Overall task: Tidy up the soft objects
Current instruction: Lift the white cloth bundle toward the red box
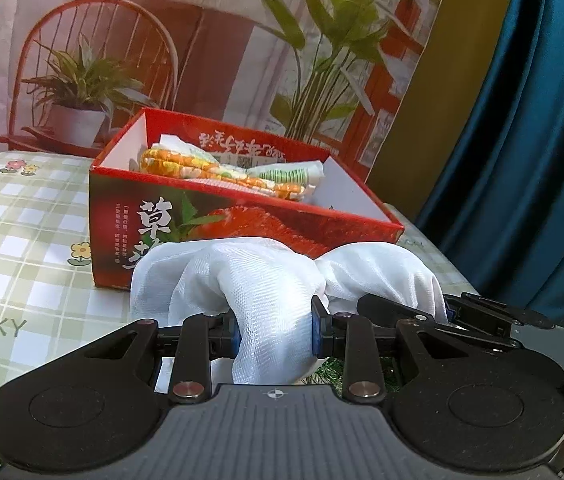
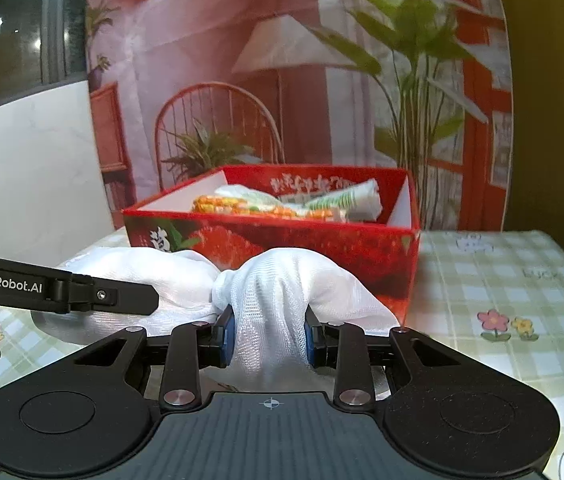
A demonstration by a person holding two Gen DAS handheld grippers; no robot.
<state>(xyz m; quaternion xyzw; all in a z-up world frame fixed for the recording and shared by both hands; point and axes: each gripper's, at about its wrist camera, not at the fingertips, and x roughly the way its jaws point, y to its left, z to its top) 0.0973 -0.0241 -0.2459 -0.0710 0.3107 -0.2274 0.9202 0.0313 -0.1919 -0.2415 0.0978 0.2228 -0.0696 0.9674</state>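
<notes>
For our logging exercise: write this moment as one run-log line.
left gripper: shut on white cloth | right gripper: shut on white cloth | red box: behind, holds folded cloths

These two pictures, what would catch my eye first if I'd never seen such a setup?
Probably the white mesh cloth, bunched in the foreground and pinched by both claws, the left claw and the right claw. Just behind it stands a bright red strawberry box on the green checked tablecloth, open on top, with folded patterned cloths inside.
</notes>
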